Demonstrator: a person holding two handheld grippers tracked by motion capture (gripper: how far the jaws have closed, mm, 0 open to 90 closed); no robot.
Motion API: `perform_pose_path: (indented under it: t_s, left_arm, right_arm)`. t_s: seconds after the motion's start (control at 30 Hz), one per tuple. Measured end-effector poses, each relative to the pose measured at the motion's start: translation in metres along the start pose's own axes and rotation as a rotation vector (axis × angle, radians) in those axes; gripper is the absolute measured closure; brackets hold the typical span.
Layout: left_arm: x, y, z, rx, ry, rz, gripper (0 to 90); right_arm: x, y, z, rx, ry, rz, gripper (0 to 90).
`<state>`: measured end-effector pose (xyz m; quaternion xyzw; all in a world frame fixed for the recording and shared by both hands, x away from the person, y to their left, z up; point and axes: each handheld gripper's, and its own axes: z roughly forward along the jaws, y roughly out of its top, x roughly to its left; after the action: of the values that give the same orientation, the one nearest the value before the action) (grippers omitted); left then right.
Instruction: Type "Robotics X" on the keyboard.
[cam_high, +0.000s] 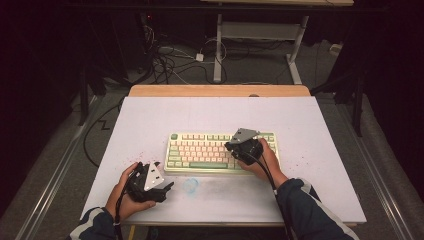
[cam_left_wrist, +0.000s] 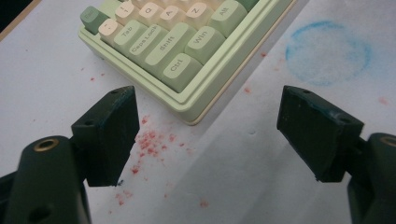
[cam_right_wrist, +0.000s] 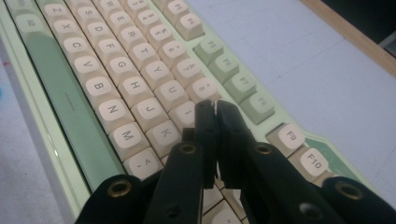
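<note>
Keyboard (cam_high: 220, 151): lying flat at the middle of the white table (cam_high: 320, 125), long edge facing the person, green case with cream and green keycaps.
Right tongs (cam_right_wrist: 214, 103): pressed together with nothing between them, tips poised over the number row near the 8 and 9 keys; I can't tell whether they touch a cap.
Left tongs (cam_left_wrist: 205, 135): spread wide and empty, resting low just off the near-left corner of the keyboard, by the Ctrl key (cam_left_wrist: 179, 66).
Weight: looks like a solid, rigid slab, probably too heavy and wide for one pinch.
Surface: smooth plastic caps, likely slippery under hard pads; caps could pop off if pried sideways.
Where to hold: if it must be moved, take the case rim at a corner, not the keys.
For pressing: come straight down on a single cap's centre, tips closed.
Table marks: red specks (cam_left_wrist: 152, 142) and a blue ring (cam_left_wrist: 328, 52), no obstacle.
</note>
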<state>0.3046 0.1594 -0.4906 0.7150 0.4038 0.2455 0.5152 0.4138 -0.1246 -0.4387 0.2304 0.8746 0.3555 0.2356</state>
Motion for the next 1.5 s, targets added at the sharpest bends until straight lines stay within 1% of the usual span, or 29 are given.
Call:
perform_pose_path:
  t_s: [0.1,0.17,0.2,0.3,0.37,0.4,0.43,0.5,0.57,0.63,0.73,0.8,0.83,0.87,0.9,0.97,1.07,1.1,1.17,1.2,1.23,1.27,1.3,1.33,1.4,1.47,1.5]
  left_arm:
    - [0.001,0.000,0.001,0.001,0.001,-0.001,19.8]
    - [0.001,0.000,0.002,0.002,0.002,-0.004,19.8]
    - [0.001,0.001,0.002,0.003,-0.001,-0.003,19.8]
    - [0.001,0.000,0.003,0.007,0.000,0.005,19.8]
    - [0.002,0.001,0.003,0.007,0.001,0.004,19.8]
    - [0.002,0.001,0.003,0.005,0.002,-0.001,19.8]
    - [0.002,0.002,0.003,0.003,0.001,-0.003,19.8]
    - [0.002,0.002,0.004,0.000,0.000,0.003,19.8]
    - [0.001,0.002,0.006,0.005,-0.002,0.004,19.8]
    - [0.001,0.002,0.006,0.010,-0.005,0.005,19.8]
    - [0.001,0.001,0.006,0.015,-0.004,0.007,19.8]
    - [0.001,0.001,0.005,0.011,-0.005,0.003,19.8]
    - [0.001,0.001,0.004,0.011,-0.004,0.005,19.8]
    - [0.001,0.001,0.004,0.011,-0.004,0.005,19.8]
    - [0.001,0.001,0.004,0.011,-0.003,0.006,19.8]
    - [0.001,0.000,0.005,0.018,0.001,0.012,19.8]
    - [0.002,0.000,0.006,0.012,0.023,0.024,21.2]
    - [0.003,0.001,0.006,0.007,0.025,0.022,23.1]
    - [0.003,0.003,0.006,-0.006,0.026,0.008,23.1]
    - [0.004,0.003,0.006,-0.006,0.030,0.009,23.1]
    - [0.005,0.003,0.006,-0.009,0.032,0.000,23.2]
    - [0.005,0.003,0.006,-0.008,0.033,-0.001,23.4]
    - [0.005,0.003,0.006,-0.003,0.035,0.001,23.4]
    - [0.006,0.003,0.006,-0.002,0.037,0.000,23.4]
    - [0.005,0.004,0.006,-0.005,0.036,-0.003,23.8]
    - [0.006,0.004,0.005,-0.010,0.042,0.002,23.9]
    - [0.006,0.005,0.005,-0.013,0.044,0.000,24.5]
  right_arm:
    - [0.000,0.001,-0.006,-0.026,-0.004,0.000,84.7]
    - [-0.001,0.002,-0.011,-0.047,-0.001,0.004,80.9]
    - [-0.001,0.002,-0.014,-0.055,-0.009,0.002,78.4]
    - [-0.003,0.002,-0.024,-0.098,-0.011,0.007,72.0]
    - [-0.004,0.002,-0.032,-0.122,-0.030,0.015,64.9]
    - [-0.004,0.002,-0.032,-0.122,-0.030,0.015,64.9]
    - [-0.006,0.001,-0.041,-0.159,-0.037,0.016,59.7]
    - [-0.008,0.000,-0.050,-0.187,-0.063,0.016,52.9]
    - [-0.011,-0.002,-0.059,-0.214,-0.069,0.016,49.2]
    - [-0.012,-0.004,-0.066,-0.222,-0.094,0.016,44.6]
    - [-0.014,-0.009,-0.076,-0.250,-0.110,0.030,42.5]
    - [-0.014,-0.011,-0.079,-0.253,-0.112,0.035,41.3]
    - [-0.014,-0.015,-0.083,-0.251,-0.129,0.031,38.9]
    - [-0.014,-0.015,-0.083,-0.251,-0.129,0.031,38.9]
    - [-0.013,-0.019,-0.085,-0.241,-0.155,0.019,36.9]
    - [-0.012,-0.023,-0.089,-0.239,-0.173,0.031,35.3]
    - [-0.011,-0.028,-0.092,-0.245,-0.177,0.034,33.9]
    - [-0.011,-0.033,-0.097,-0.244,-0.187,0.041,32.8]
    - [-0.010,-0.039,-0.100,-0.240,-0.201,0.047,31.1]
    - [-0.010,-0.039,-0.100,-0.240,-0.201,0.047,31.1]
    - [-0.010,-0.042,-0.101,-0.236,-0.205,0.049,30.7]
    - [-0.010,-0.045,-0.103,-0.233,-0.214,0.045,30.3]
    - [-0.008,-0.052,-0.105,-0.231,-0.234,0.044,29.6]
    - [-0.008,-0.052,-0.105,-0.231,-0.234,0.044,29.6]
    - [-0.006,-0.061,-0.108,-0.215,-0.244,0.058,29.3]
    - [-0.004,-0.064,-0.108,-0.209,-0.247,0.060,28.8]
    - [0.000,-0.068,-0.110,-0.197,-0.264,0.047,28.3]
